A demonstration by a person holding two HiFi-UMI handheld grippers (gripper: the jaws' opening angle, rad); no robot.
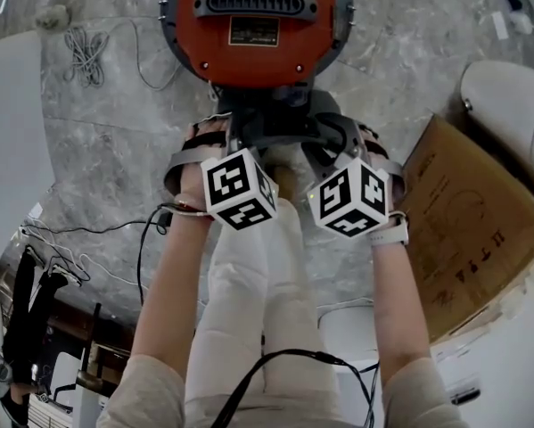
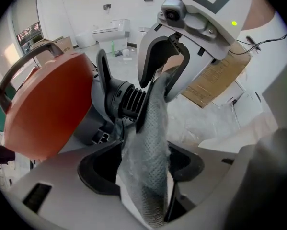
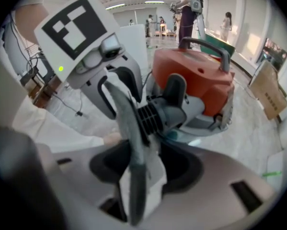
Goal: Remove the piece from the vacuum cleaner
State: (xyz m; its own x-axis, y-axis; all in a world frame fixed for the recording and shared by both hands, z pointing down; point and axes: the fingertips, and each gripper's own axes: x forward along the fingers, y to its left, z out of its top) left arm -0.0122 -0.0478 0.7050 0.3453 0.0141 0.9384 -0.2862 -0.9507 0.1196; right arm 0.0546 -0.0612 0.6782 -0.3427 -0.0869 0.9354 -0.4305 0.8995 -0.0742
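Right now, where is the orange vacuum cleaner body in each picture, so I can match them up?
Head view: the orange vacuum cleaner body is at top centre.
Left gripper view: it fills the left side.
Right gripper view: upper right of centre.
Shared landmark: the cardboard box, on the right in all three views; left gripper view, right gripper view.

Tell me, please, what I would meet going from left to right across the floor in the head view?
Coiled white cable → red vacuum cleaner → cardboard sheet.
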